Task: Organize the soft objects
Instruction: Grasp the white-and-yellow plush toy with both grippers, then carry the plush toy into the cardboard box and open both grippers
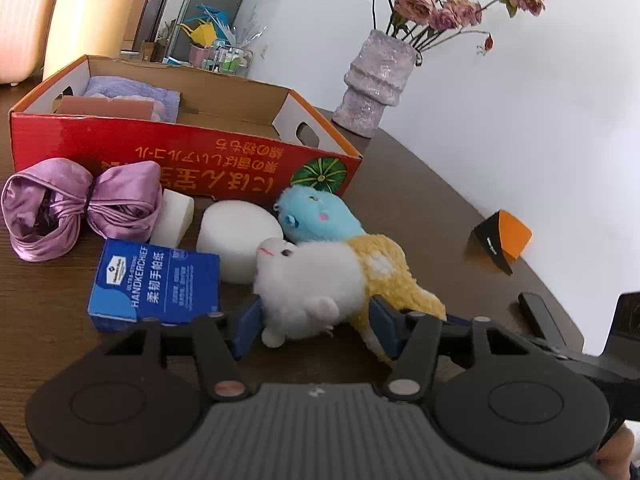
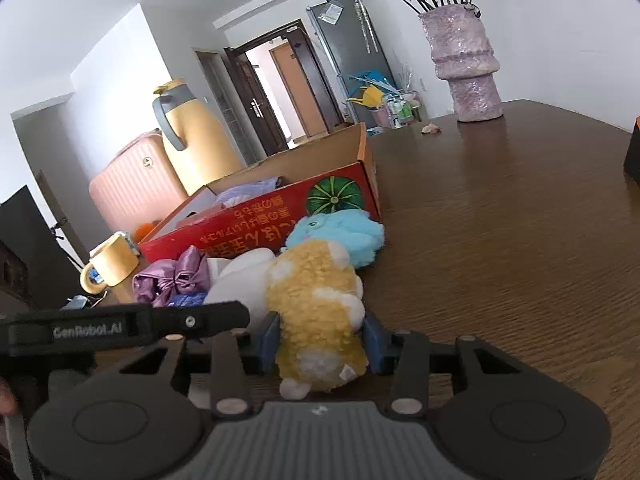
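Red cardboard box (image 1: pixel 120 140) sits upper left of the left wrist frame on the brown counter (image 1: pixel 400 184), holding a folded lavender towel (image 1: pixel 132 90) and a pinkish block (image 1: pixel 106 107) at its left end; the rest of the interior shows bare cardboard (right wrist view sees only a sliver of towel over the wall). In front of the box: purple satin bundle (image 1: pixel 76 206), white foam wedge (image 1: pixel 174 218), white round sponge (image 1: pixel 236 236), blue handkerchief pack (image 1: pixel 156 280), blue plush (image 1: pixel 316 216). Left tongs (image 1: pixel 318 326) apart, blue pads either side of the white plush (image 1: pixel 308 292), left pad touching, right pad contact unclear. Right tongs (image 2: pixel 320 342) apart around the yellow plush (image 2: pixel 316 312), pads just beside its fur, squeeze not discernible. White and yellow plush press together mid-frame; whether joined is unclear. Purple vase (image 1: pixel 376 84) with dried roses upper right, tops cut off in right view. Orange-black object (image 1: pixel 502 240) at the counter edge, unidentifiable. Yellow mug (image 2: pixel 110 266) lower left, partly hidden.
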